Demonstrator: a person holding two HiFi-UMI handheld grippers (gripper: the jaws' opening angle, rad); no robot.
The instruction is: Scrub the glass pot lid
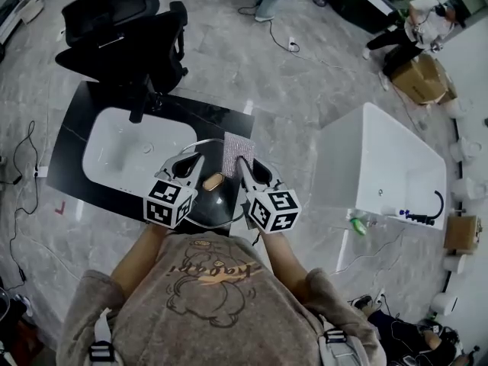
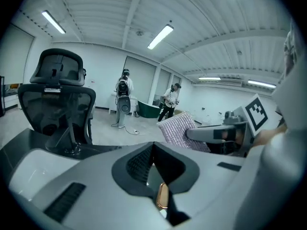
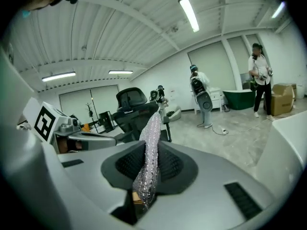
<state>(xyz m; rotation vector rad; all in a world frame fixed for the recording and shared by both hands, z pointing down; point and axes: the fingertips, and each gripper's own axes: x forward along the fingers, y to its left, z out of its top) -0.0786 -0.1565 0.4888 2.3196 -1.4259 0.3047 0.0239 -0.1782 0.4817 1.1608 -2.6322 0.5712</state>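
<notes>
The glass pot lid (image 1: pixel 221 197), with a wooden knob (image 1: pixel 213 181), is held over the black counter's right end. My left gripper (image 1: pixel 197 158) is shut on the lid's thin rim. In the left gripper view its jaws (image 2: pixel 152 150) stand pressed together, and the brown knob (image 2: pixel 162 195) shows below them. My right gripper (image 1: pixel 242 161) is shut on a silver scrub pad (image 1: pixel 237 151), which stands upright just above the lid's far edge. In the right gripper view the pad (image 3: pixel 151 143) runs up between the closed pads.
A white sink (image 1: pixel 130 155) with a black faucet (image 1: pixel 139 105) sits in the black counter (image 1: pixel 72 139) to the left. A black office chair (image 1: pixel 122 36) stands behind it. A white bathtub (image 1: pixel 381 166) is at the right. A person (image 1: pixel 415 25) and a cardboard box (image 1: pixel 423 78) are far right.
</notes>
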